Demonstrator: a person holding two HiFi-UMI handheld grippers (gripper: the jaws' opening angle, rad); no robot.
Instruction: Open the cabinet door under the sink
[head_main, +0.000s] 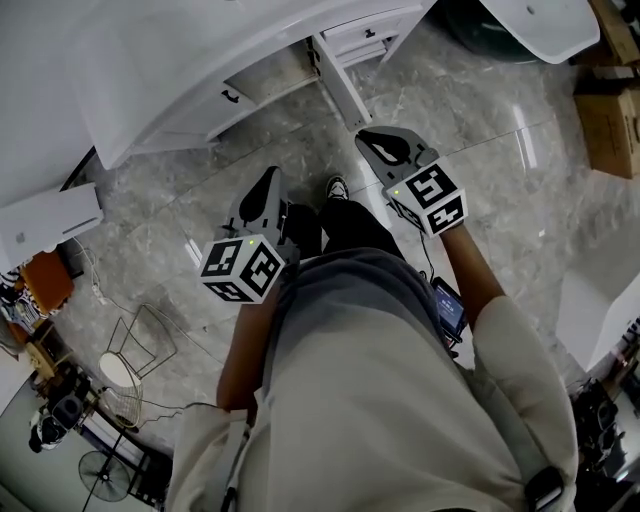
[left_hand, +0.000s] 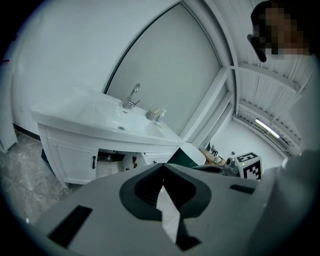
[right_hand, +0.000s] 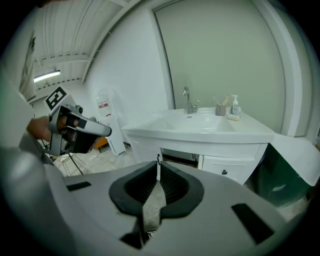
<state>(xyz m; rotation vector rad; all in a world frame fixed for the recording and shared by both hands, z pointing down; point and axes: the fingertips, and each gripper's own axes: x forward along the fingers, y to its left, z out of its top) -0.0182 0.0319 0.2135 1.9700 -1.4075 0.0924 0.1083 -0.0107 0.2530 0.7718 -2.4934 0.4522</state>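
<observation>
So the cabinet door (head_main: 195, 105) I'm after is the white one with the little black handle (head_main: 232, 97), on the left part of the vanity under the sink (left_hand: 100, 112), and it looks shut flat to me. Right of it there's a dark gap (head_main: 272, 76) in the cabinet front, and a white panel (head_main: 340, 85) sticks out toward me next to it. My guess is that's another door already swung open, but from this angle I can't say for sure. Further right is a drawer (right_hand: 225, 170) with a small knob, closed. Up top there's a faucet (right_hand: 187, 100) plus a cup (right_hand: 220, 110) and a soap bottle (right_hand: 234, 106) on the counter. As for my tongs, the left gripper (head_main: 270, 178) has its tips pressed together with nothing in them, and the right gripper (head_main: 372, 138) is the same, pinched closed and empty. Both hang over the marble floor (head_main: 480, 150), well short of the cabinet, the right one a bit nearer to it. So, progress-wise, I'd say basically nothing is done on that left door. I need to walk in, spread one pair of tongs, get onto that handle and pull it out.
</observation>
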